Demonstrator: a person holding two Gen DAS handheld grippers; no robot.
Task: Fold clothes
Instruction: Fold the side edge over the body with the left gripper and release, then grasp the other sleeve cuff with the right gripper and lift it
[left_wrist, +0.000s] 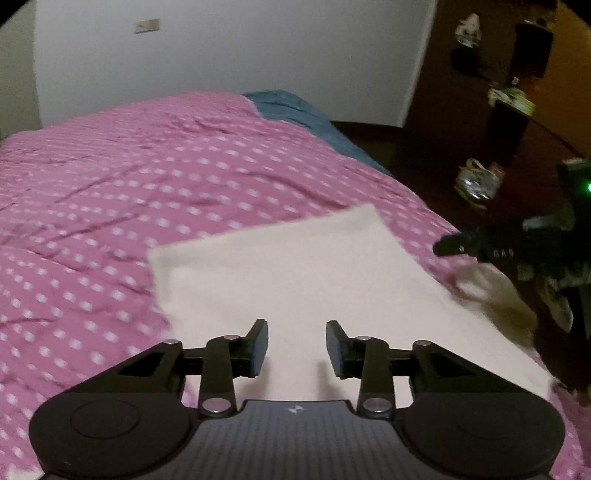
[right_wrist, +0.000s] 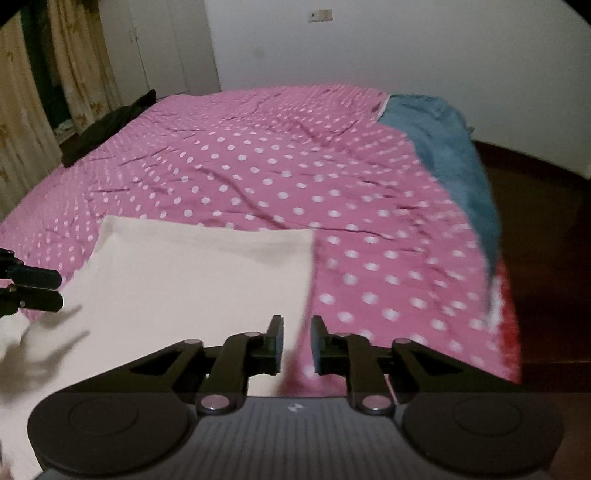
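A cream garment (left_wrist: 295, 273) lies folded flat on the pink polka-dot bed; it also shows in the right wrist view (right_wrist: 192, 280). My left gripper (left_wrist: 297, 347) is open and empty, held just above the garment's near part. My right gripper (right_wrist: 297, 343) is open with a narrower gap, empty, over the garment's right edge. The right gripper also shows at the right of the left wrist view (left_wrist: 480, 247), beside a rumpled part of the cloth. The left gripper's fingers (right_wrist: 33, 291) show at the left edge of the right wrist view.
The pink dotted bedspread (right_wrist: 295, 166) covers the bed. A blue blanket (right_wrist: 443, 147) hangs at its far right corner. A dark cloth (right_wrist: 107, 125) lies at the far left edge by curtains. Dark wooden floor (left_wrist: 424, 155) and cluttered shelves (left_wrist: 509, 99) are to the right.
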